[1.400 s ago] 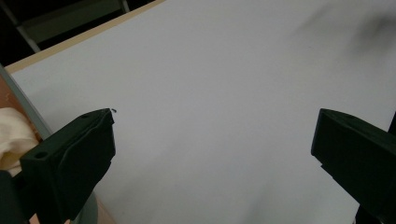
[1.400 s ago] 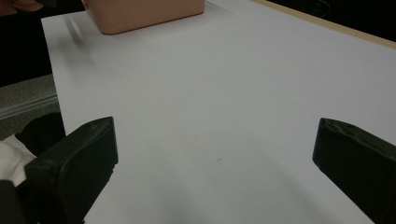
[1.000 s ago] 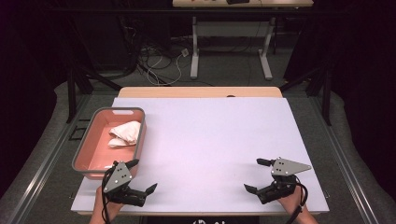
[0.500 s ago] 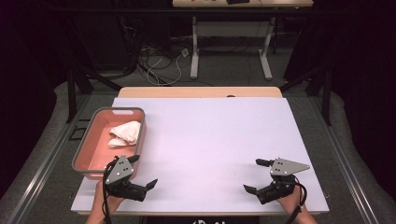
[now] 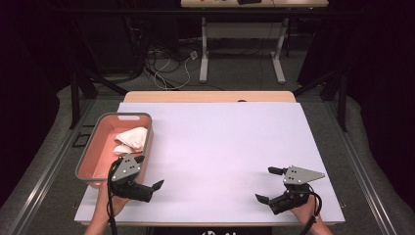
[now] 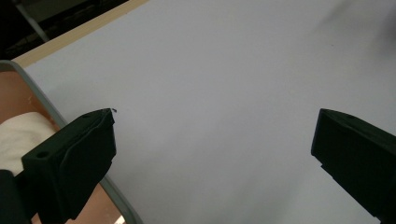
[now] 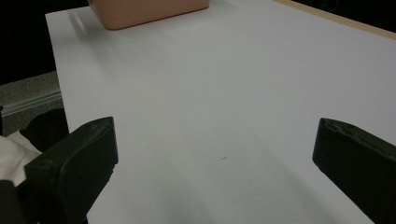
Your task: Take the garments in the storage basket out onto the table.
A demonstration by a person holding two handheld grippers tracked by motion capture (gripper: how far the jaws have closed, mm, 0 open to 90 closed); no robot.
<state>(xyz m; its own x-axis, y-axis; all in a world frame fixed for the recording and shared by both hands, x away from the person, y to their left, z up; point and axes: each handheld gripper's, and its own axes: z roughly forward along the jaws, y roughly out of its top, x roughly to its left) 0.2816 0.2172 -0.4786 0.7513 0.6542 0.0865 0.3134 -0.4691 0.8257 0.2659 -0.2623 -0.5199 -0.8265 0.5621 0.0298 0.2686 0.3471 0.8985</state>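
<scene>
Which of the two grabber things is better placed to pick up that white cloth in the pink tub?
Probably the left gripper: it hovers open right beside the pink tub holding the white cloth. The right gripper, also open, sits far across the table.

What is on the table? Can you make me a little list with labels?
table: white top
bin: pink, at the left edge
cloth: white, bunched inside the bin
left gripper: open, beside the bin's near corner
right gripper: open, near the front right, nothing between its jaws
</scene>
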